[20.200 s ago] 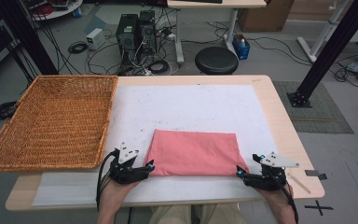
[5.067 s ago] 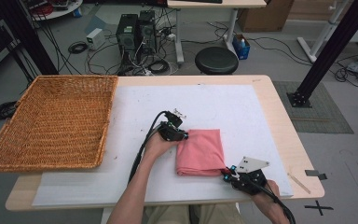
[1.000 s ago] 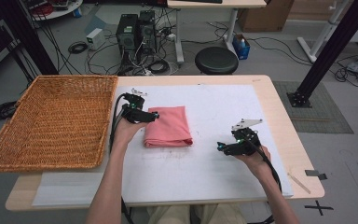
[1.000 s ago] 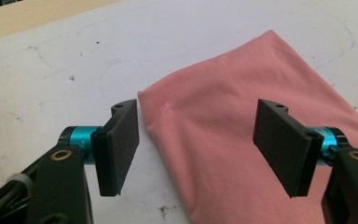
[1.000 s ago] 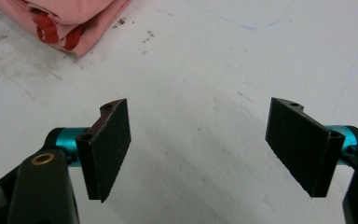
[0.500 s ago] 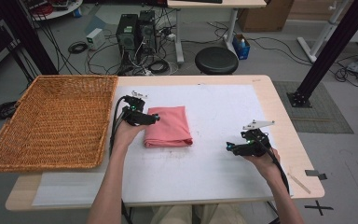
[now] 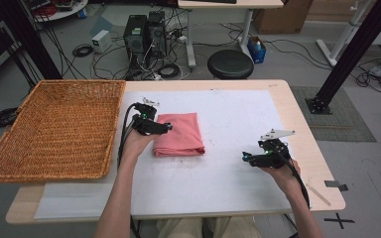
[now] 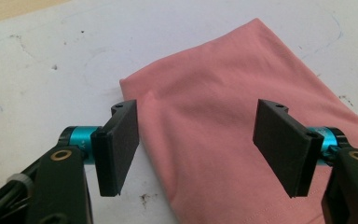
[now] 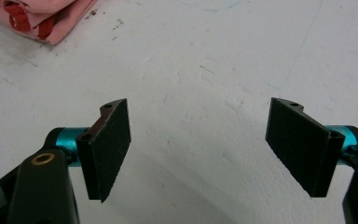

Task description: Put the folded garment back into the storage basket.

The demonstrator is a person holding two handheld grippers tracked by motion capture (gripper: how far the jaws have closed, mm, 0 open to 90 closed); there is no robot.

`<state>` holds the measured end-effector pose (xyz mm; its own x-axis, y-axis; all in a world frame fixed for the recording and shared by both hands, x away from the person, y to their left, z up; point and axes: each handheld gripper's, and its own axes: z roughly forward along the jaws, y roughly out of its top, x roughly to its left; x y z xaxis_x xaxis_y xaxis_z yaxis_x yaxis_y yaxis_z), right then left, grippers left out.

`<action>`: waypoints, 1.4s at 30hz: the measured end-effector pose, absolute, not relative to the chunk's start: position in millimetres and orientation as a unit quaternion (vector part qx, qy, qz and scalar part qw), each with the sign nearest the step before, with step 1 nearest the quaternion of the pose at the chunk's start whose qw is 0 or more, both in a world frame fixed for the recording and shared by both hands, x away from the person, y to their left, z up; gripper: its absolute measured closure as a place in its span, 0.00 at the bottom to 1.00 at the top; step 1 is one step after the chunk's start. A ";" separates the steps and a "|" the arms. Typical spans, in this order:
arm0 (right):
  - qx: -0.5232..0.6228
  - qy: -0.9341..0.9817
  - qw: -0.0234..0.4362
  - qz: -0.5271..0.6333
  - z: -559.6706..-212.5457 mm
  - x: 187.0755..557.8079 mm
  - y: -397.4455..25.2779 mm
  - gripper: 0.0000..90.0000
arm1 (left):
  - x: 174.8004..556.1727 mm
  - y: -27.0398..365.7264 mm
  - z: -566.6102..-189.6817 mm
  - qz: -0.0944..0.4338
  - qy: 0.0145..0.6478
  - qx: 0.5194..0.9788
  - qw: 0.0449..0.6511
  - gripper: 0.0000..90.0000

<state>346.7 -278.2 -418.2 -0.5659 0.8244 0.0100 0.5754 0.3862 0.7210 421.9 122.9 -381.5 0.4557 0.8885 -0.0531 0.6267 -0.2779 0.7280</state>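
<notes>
No readable text, labels, brand names or nos. anywhere. Only sign-like mark: a black tape cross on the floor (image 7: pixel 345 219), just off the counter's near right corner. Pink cloth (image 7: pixel 179 134) shows red patches at its folded edge in the right gripper view, too partial to read as print.

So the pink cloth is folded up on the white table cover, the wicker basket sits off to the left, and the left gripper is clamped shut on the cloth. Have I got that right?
Nearly. The folded pink cloth and the wicker basket are as you say, but the left gripper is not clamped shut: the left gripper view shows its jaws standing wide apart over the cloth's edge, gripping nothing.
</notes>
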 end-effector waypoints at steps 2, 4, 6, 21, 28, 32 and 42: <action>0.429 0.813 0.180 0.349 -418.5 347.3 -277.3 0.24 | 422.5 123.0 -382.0 0.184 0.489 0.777 0.352 0.35; 0.426 0.816 0.179 0.347 -418.3 348.9 -274.3 0.24 | 425.5 123.3 -384.1 0.170 0.502 0.771 0.352 0.35; 0.425 0.816 0.179 0.348 -418.0 349.4 -273.4 0.24 | 426.6 123.1 -384.7 0.164 0.508 0.770 0.349 0.35; 0.413 0.824 0.175 0.347 -418.9 350.2 -269.8 0.24 | 456.2 112.8 -390.5 0.052 0.606 0.745 0.273 0.31; 0.412 0.824 0.169 0.352 -417.4 346.8 -266.4 0.24 | 464.8 111.4 -391.6 0.010 0.620 0.746 0.243 0.31; 0.412 0.823 0.167 0.355 -417.2 346.2 -267.9 0.24 | 467.7 110.5 -390.5 -0.002 0.624 0.749 0.222 0.31; 0.408 0.826 0.167 0.350 -419.2 343.7 -266.8 0.24 | 477.7 112.3 -395.7 -0.029 0.657 0.729 0.188 0.28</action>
